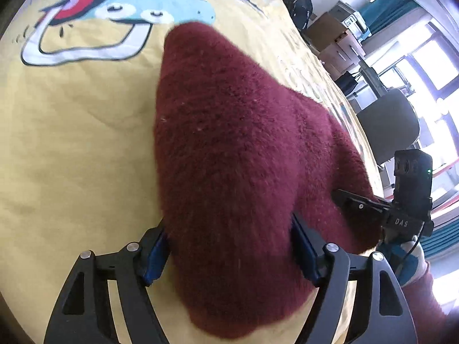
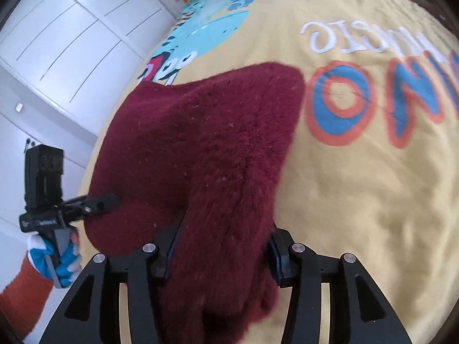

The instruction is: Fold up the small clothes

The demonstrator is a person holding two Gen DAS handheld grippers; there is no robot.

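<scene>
Both the left gripper (image 1: 229, 246) and right gripper (image 2: 221, 252) clamp the soft, floppy maroon sweater (image 1: 229, 143); its edges look like the best hold

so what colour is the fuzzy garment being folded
Dark maroon fuzzy knit garment, plain with no pattern; it shows best in the right wrist view.

Dark red fuzzy cloth (image 1: 229, 157) on a yellow blanket (image 1: 71, 143)

The blanket has a blue cartoon animal (image 1: 137, 3) — and blue letters (image 2: 344, 106) edged in orange.

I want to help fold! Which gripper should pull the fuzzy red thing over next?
Probably either: the left gripper and right gripper each have the maroon fleece garment between their fingers, over the yellow blanket.
</scene>
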